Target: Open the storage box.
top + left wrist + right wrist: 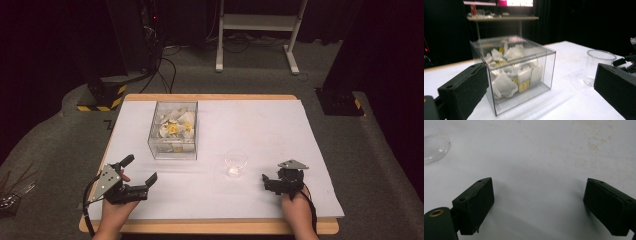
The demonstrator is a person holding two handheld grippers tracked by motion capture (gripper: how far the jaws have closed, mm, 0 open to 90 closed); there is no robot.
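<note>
My left tongs (138, 170) gape wide and empty before the clear box (173, 130) of tea bags; my right tongs (270, 181) stand open beside the plastic cup (235, 163) on the desk (280, 130).

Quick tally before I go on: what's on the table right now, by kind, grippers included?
Clear lidded box of tea bags: 1 (bags inside too jumbled to count)
Clear plastic cup: 1
Grippers, jaws open with nothing between them: 2, left gripper and right gripper
Total: 4
</note>
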